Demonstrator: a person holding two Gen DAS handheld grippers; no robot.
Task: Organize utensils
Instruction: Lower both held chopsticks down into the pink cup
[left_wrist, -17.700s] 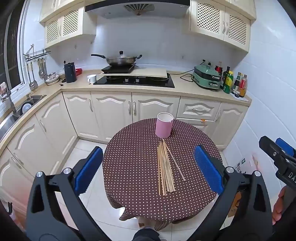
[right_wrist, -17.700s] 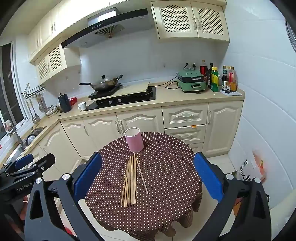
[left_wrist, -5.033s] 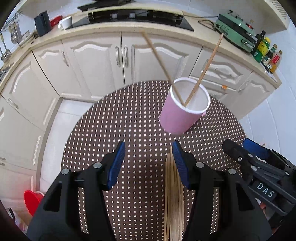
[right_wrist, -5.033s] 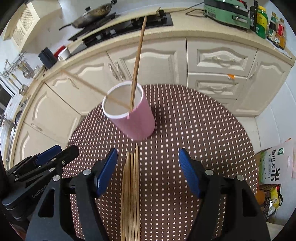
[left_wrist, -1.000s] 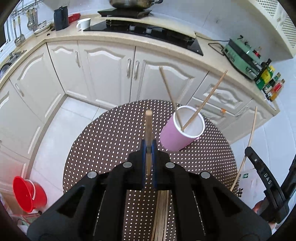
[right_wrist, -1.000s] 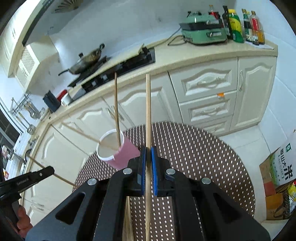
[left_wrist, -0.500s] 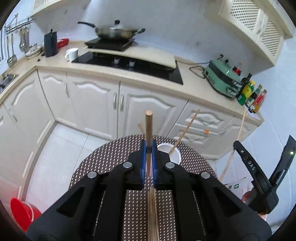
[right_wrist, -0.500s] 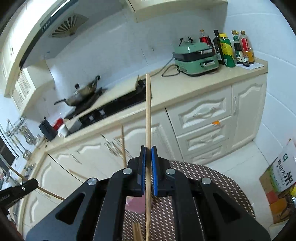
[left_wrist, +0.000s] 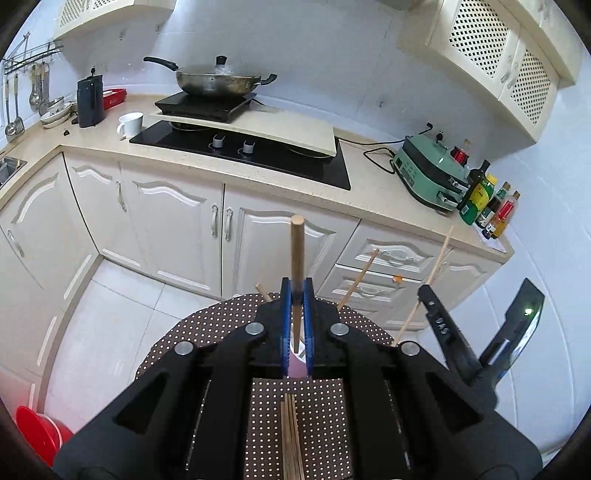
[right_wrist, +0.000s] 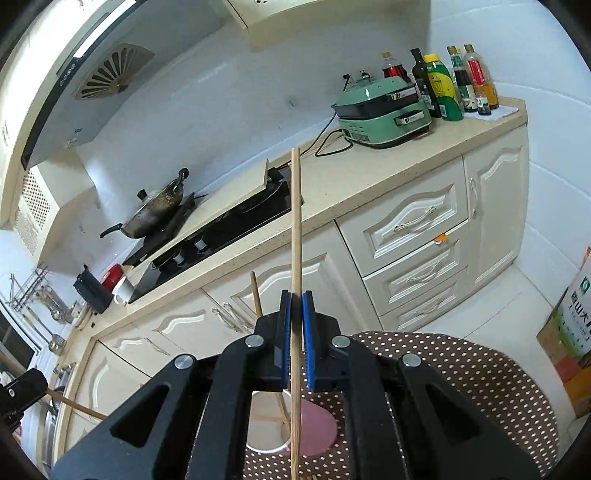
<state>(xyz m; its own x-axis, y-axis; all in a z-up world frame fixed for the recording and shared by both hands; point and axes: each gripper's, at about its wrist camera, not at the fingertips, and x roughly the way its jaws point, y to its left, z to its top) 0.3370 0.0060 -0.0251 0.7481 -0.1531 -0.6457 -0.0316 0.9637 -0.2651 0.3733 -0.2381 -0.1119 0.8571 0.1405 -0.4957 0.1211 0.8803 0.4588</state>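
Two claws each pinch one chopstick: the left claw (left_wrist: 296, 317) holds its chopstick (left_wrist: 296, 251) with the shaft running forward and up between the blue pads, and the right claw (right_wrist: 296, 332) grips a longer chopstick (right_wrist: 295, 229) likewise. From the right claw the pink cup (right_wrist: 295, 424) sits just below and ahead, the stick's lower end over its mouth; from the left it is mostly hidden behind the pads. Both claws tilt downward over the table (right_wrist: 480, 369), the right seemingly nearer the cup.
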